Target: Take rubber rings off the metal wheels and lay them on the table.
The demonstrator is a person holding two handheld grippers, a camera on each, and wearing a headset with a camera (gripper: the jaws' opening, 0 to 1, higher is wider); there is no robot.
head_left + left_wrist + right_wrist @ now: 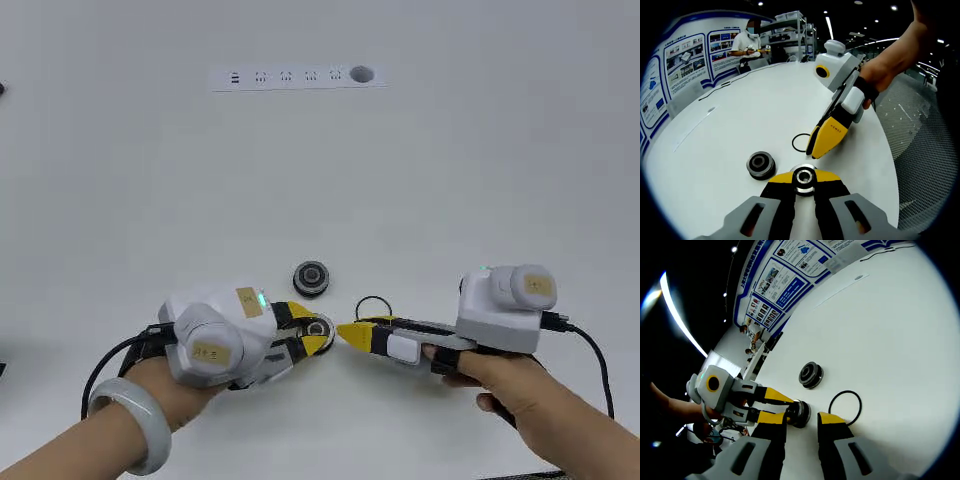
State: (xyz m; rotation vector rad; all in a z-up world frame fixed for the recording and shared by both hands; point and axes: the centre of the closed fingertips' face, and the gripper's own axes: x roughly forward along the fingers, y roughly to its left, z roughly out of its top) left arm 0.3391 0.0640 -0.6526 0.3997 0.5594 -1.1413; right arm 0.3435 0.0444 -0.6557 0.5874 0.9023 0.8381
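1. White table (480,180): everything sits on it. A power strip (296,76) lies at 12 o'clock, toward the far side in the head view.
2. Left gripper (312,335): low at 7 o'clock in the head view, held in a hand with a pale bangle (130,420) on the wrist. Its yellow-tipped jaws are pinching a metal wheel (804,178), whose silver rim shows.
3. Right gripper (802,421): at 5 o'clock in the head view, pointing toward 9 o'clock at the left gripper. Its jaws are a little spread, with white table showing between them, and they grip nothing. The tips are just beside the held wheel.
4. 2nd metal wheel (311,278): flat on the table at 12 o'clock from the held wheel, near it but apart. It is dark around its rim.
5. Loose rubber ring (373,307): a thin black loop lying flat on the table. It is at 1 o'clock from the right gripper's tips, just beside them, and at 4 o'clock from the 2nd metal wheel.
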